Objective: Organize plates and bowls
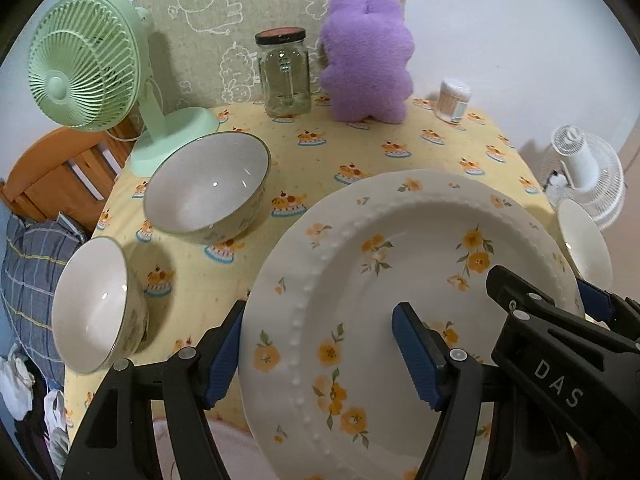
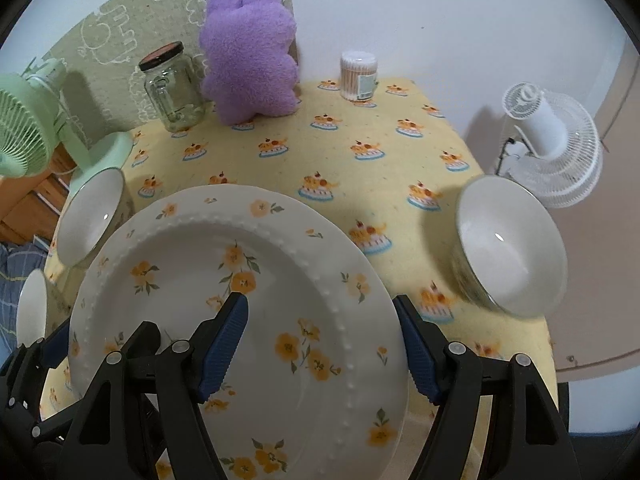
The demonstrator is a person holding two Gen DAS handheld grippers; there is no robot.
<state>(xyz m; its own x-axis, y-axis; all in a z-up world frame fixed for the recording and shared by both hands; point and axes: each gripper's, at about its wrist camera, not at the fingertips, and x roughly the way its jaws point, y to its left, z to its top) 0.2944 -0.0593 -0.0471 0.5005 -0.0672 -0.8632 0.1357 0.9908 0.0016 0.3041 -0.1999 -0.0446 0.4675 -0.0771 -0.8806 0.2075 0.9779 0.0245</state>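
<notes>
So both grippers are on the same floral plate [image 1: 400, 300] right at the near edge of the table [image 2: 360, 152]. The left gripper [image 1: 320, 356] has one finger under the plate's left rim and the other over its face; the right gripper [image 2: 324, 344] mirrors that on the right rim. Jaws look fairly wide on both, straddling the rim, and I honestly can't tell if either is actually pinching it. The plate looks tilted and a bit off the cloth, its far edge pointing toward the table's middle, so neither hand is nearer.

Further out: a small bowl [image 1: 96, 308] near-left, a bigger bowl [image 1: 208, 188] behind it, another bowl [image 2: 512, 248] off to the right. My guess is the plate goes down in the open middle between them. Way back sit a glass jar [image 1: 285, 76], purple plush [image 1: 366, 60] and green fan [image 1: 86, 64].
</notes>
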